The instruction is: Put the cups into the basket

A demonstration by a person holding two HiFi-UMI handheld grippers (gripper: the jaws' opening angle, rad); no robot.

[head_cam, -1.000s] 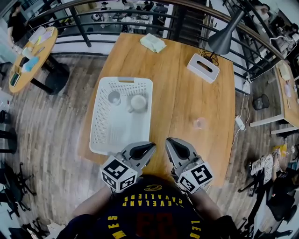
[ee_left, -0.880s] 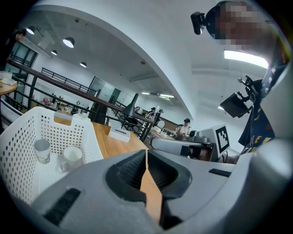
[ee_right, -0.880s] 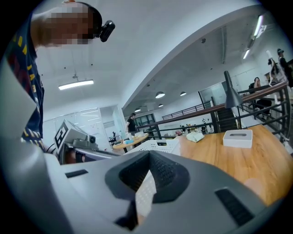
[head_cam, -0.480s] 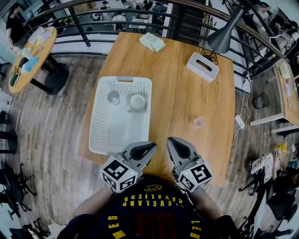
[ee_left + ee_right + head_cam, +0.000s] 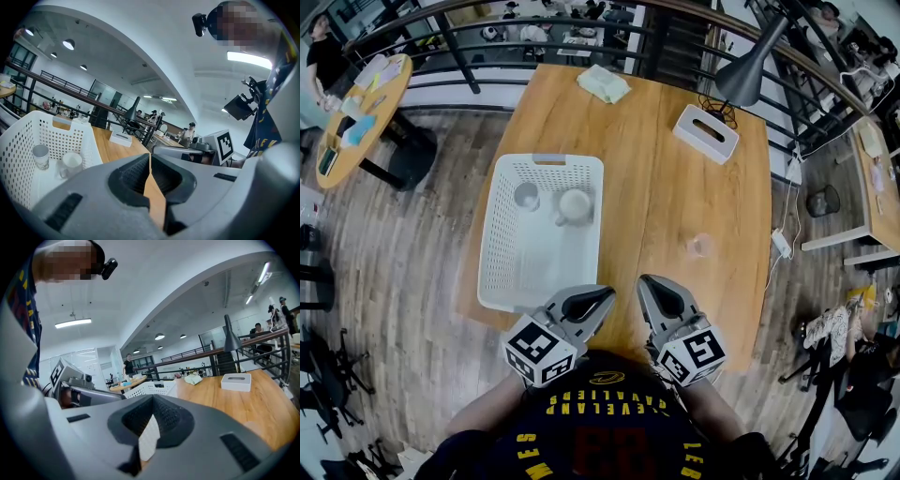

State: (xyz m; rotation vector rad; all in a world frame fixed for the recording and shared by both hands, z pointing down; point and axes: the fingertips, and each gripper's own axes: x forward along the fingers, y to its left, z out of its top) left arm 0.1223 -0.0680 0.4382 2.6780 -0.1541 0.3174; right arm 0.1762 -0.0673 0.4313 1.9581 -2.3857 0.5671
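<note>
The jaws of both grippers are closed with nothing between them. The left gripper point(image 5: 602, 300) and the right gripper point(image 5: 646, 285) are held side by side over the near edge of the wooden worktop point(image 5: 656, 197), close to the person's chest, and each points out across the boards. The left gripper view shows its jaws pressed tip to tip, and the right gripper view shows the same.

A white perforated basket point(image 5: 500, 234) sits on the left part of the worktop, its near end just beside the left gripper. Two cups stand in its far half: a small pale tumbler point(image 5: 526, 195) and, just to its right, a white mug point(image 5: 576, 204). Neither touches a gripper. A third cup, a clear one point(image 5: 701, 246), stands on the bare wood on the right side, well apart from the basket and beyond the right gripper.

Farther back lie a white tissue box point(image 5: 706, 134), a folded pale-green cloth point(image 5: 604, 84) and a grey desk lamp point(image 5: 748, 73) at the far right corner.
</note>
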